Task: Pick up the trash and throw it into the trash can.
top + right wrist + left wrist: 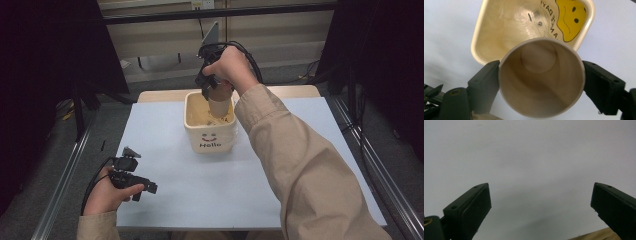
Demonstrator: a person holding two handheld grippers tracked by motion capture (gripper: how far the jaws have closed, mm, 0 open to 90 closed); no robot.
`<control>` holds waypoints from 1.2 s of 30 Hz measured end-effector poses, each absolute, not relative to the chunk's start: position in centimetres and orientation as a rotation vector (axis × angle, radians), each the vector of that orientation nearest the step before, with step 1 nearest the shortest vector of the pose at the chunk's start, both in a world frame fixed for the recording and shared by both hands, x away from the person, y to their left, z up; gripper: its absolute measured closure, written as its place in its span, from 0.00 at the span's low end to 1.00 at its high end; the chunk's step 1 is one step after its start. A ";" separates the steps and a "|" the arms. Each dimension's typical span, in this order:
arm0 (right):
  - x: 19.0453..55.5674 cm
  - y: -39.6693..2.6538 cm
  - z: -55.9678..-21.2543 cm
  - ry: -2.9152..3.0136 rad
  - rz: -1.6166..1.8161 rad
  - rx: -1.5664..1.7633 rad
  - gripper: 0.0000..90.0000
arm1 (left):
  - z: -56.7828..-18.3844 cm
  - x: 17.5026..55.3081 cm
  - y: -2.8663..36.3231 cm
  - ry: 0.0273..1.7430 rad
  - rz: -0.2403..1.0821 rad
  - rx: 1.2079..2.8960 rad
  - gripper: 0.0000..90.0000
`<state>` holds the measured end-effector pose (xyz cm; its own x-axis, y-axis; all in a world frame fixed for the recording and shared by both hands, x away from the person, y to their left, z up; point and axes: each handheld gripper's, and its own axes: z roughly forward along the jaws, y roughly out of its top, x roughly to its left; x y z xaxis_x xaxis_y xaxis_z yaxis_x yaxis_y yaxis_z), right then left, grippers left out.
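Two jaws of the right gripper [541, 82] flanked the paper cup [541, 77], touching its rim on both sides. Cup stood upright, its axis running down into the square tub [477, 42] just beyond. Left gripper [540, 202] gaped wide, holding nothing, over the worktop [529, 157].

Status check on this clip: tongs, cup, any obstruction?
Right tongs around paper cup, jaws at both sides, cup inside square tub. Left tongs open, resting over white mat. Nothing in the way.

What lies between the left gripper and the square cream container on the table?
Nothing: in the high view, bare white table cover separates the left gripper from the cream container.
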<state>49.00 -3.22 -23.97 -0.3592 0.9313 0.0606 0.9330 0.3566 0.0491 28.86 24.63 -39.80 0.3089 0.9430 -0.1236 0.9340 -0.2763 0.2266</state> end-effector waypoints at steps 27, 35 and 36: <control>48.5 -5.1 -19.1 -2.582 -0.245 -1.832 0.12 | -39.8 28.8 24.3 1.704 0.053 2.320 0.03; 48.2 -5.4 -17.3 -2.601 -0.267 -1.823 0.12 | -39.7 28.8 24.3 1.702 0.054 2.320 0.03; 48.2 -5.4 -17.1 -2.598 -0.266 -1.826 0.12 | -39.7 28.8 24.3 1.701 0.053 2.321 0.03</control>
